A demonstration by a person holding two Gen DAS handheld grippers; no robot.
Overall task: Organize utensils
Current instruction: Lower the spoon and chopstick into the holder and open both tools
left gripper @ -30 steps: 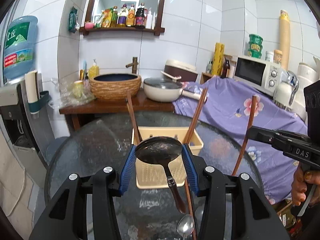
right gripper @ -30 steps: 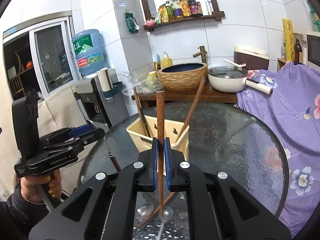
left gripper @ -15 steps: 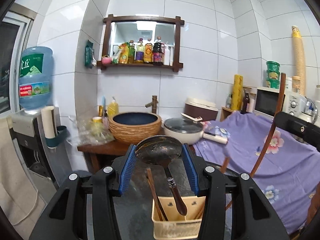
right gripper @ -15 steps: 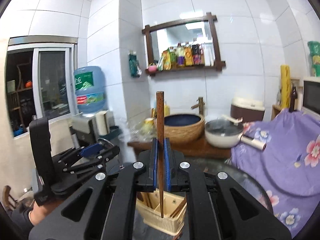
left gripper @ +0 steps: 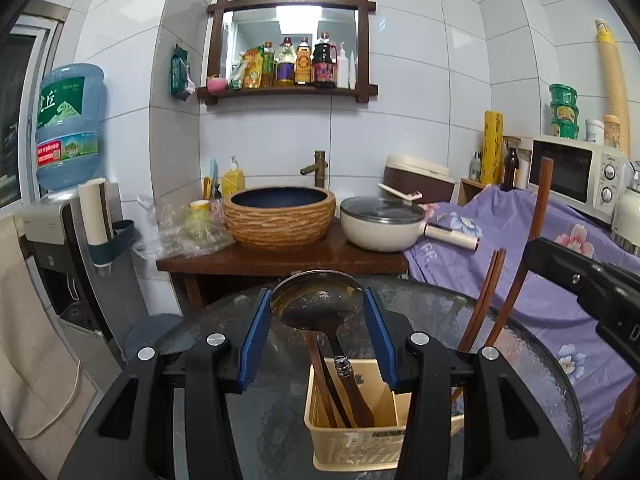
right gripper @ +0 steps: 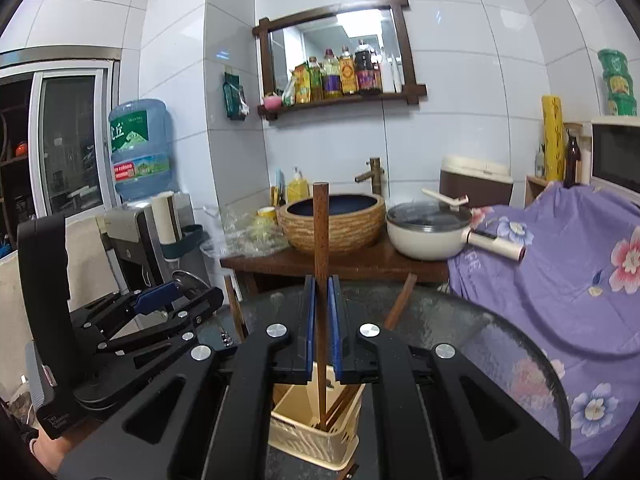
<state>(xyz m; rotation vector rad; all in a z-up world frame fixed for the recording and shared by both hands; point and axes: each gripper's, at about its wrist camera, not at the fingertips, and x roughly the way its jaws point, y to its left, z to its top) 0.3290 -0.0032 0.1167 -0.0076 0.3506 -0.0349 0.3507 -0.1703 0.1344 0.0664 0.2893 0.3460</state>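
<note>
My left gripper (left gripper: 317,307) is shut on the bowl of a metal spoon (left gripper: 318,304); its wooden handle hangs down into a cream utensil basket (left gripper: 356,444) on the glass table (left gripper: 440,316). My right gripper (right gripper: 321,320) is shut on a brown chopstick (right gripper: 320,232) held upright, its lower end inside the basket (right gripper: 308,432). Other chopsticks (left gripper: 486,296) lean in the basket. The right gripper also shows at the right of the left wrist view (left gripper: 592,292), the left gripper at the left of the right wrist view (right gripper: 160,304).
Behind the table a wooden bench (left gripper: 280,260) carries a woven basin (left gripper: 279,216) and a white lidded pan (left gripper: 382,224). A purple flowered cloth (left gripper: 560,280) covers the right side, with a microwave (left gripper: 576,174). A water dispenser (left gripper: 64,216) stands at left.
Both grippers lifted their utensils off the table, then lowered them over the basket. The spoon handle and the chopstick tip now reach into the basket.
</note>
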